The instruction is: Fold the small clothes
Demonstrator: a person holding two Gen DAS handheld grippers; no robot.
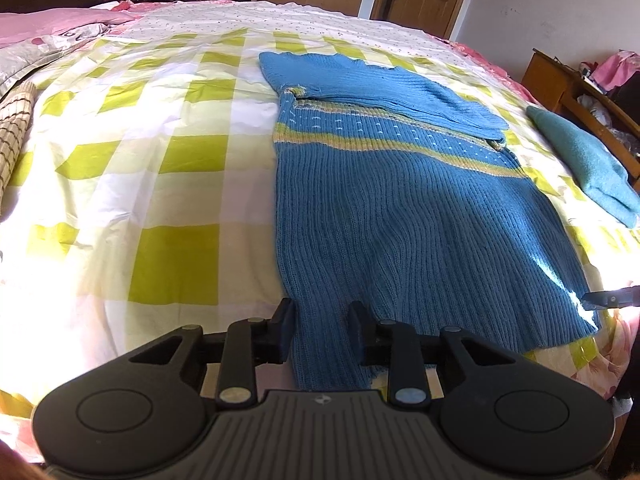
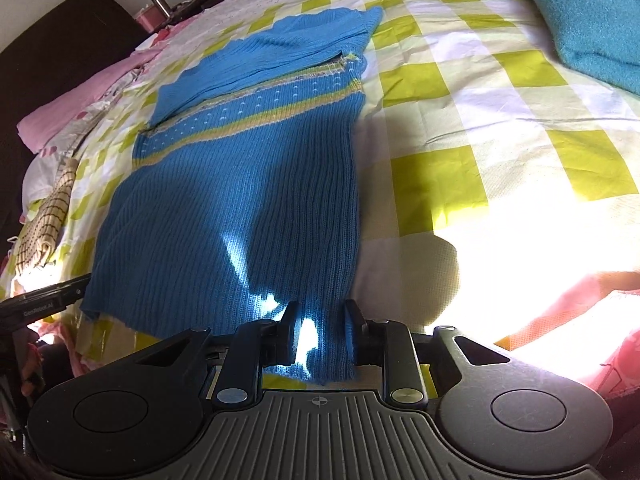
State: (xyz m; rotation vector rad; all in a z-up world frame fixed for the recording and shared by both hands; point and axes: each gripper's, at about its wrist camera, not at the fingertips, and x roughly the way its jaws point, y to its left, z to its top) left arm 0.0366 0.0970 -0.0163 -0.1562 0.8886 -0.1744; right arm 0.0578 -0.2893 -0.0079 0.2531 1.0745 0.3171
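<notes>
A blue ribbed knit sweater with a yellow-striped band lies flat on the checked bedsheet, its sleeves folded across the chest. My left gripper sits at the near hem's left corner, and the cloth fills the narrow gap between its pads. In the right wrist view the same sweater runs away from my right gripper, which pinches the hem's right corner, with sunlit cloth between its fingers. Each gripper's tip shows in the other view: the right gripper, the left gripper.
A folded teal garment lies to the right of the sweater on the bed, also the teal garment. A brown-checked cloth lies at the left edge. A pink pillow is at the far left, a wooden bedside unit at the right.
</notes>
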